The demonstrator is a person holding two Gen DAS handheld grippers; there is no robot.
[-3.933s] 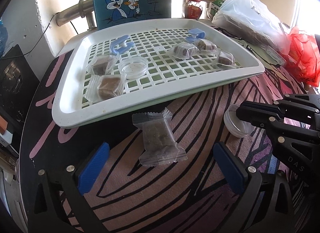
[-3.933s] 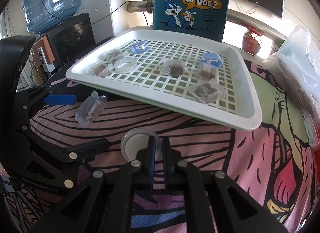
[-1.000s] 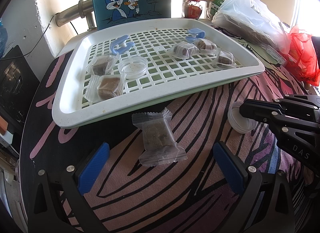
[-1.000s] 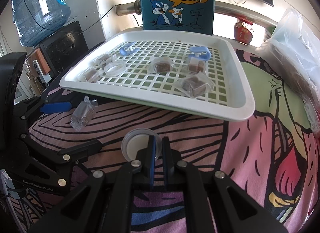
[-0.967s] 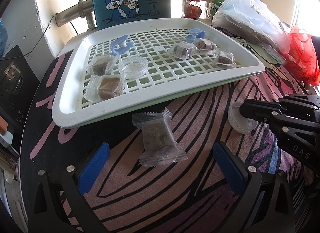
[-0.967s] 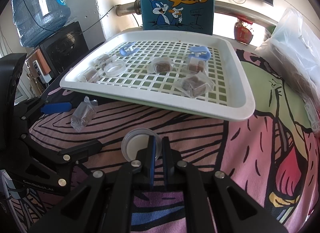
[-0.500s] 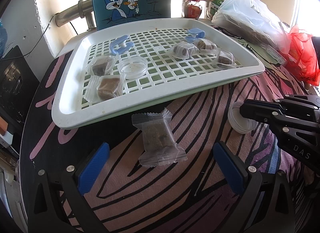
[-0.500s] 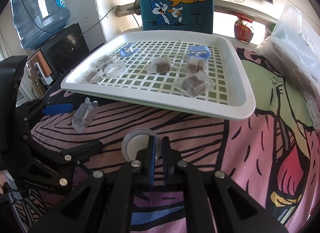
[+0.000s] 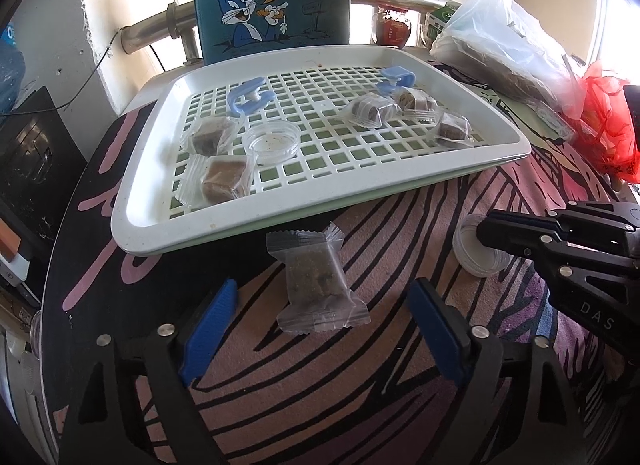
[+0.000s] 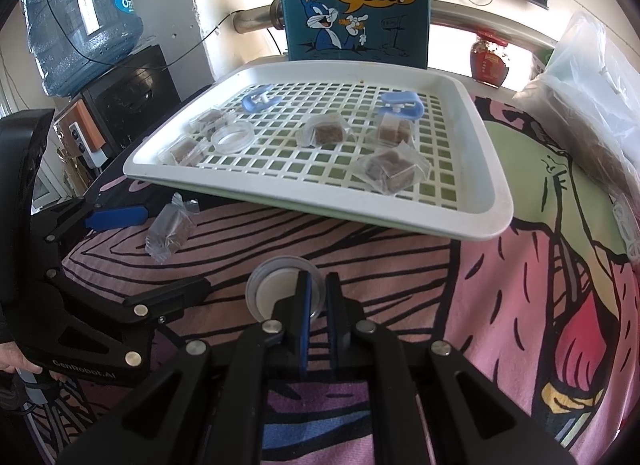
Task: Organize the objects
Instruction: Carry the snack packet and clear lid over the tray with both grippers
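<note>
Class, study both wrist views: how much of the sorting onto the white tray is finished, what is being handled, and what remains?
Done: five wrapped snacks, two blue clips and a clear dish lie on the white tray. In hand: the right gripper pinches the round container's rim; the left gripper's jaws are closing around the wrapped snack on the cloth. Left: both still off the tray.

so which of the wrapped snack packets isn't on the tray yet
The snack packet lying on the patterned cloth, just in front of the white tray, between the closing jaws of the left gripper, untouched. The other five sit on the tray's grid.
</note>
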